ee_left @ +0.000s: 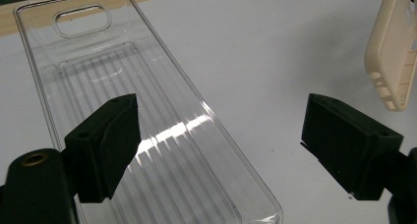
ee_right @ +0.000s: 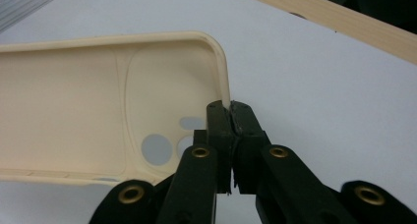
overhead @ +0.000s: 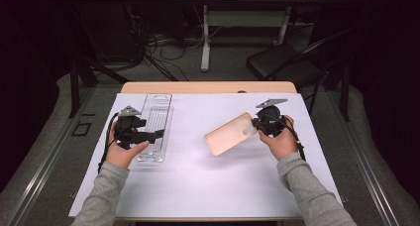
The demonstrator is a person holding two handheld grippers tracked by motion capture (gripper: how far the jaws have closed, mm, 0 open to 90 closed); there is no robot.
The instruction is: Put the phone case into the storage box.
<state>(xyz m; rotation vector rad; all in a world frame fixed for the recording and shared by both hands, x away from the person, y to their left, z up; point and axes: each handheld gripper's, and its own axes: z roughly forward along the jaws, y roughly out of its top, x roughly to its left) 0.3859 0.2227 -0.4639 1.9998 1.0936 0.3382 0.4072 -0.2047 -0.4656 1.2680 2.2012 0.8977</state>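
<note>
Jaws of the right gripper (ee_right: pixel 230 111) clench the cream phone case (ee_right: pixel 74 111); left gripper (ee_left: pixel 216 135) gapes, probably above the clear tray (ee_left: pixel 123 86).

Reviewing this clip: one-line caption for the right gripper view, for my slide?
Right gripper pinches the end wall of a cream phone case above the white table cover.

A black chair (overhead: pixel 285 62) stands beyond the table (overhead: pixel 208 87).

Cream phone case (ee_left: pixel 392 47) cut off at the left gripper view's right edge, its far end unseen.
</note>
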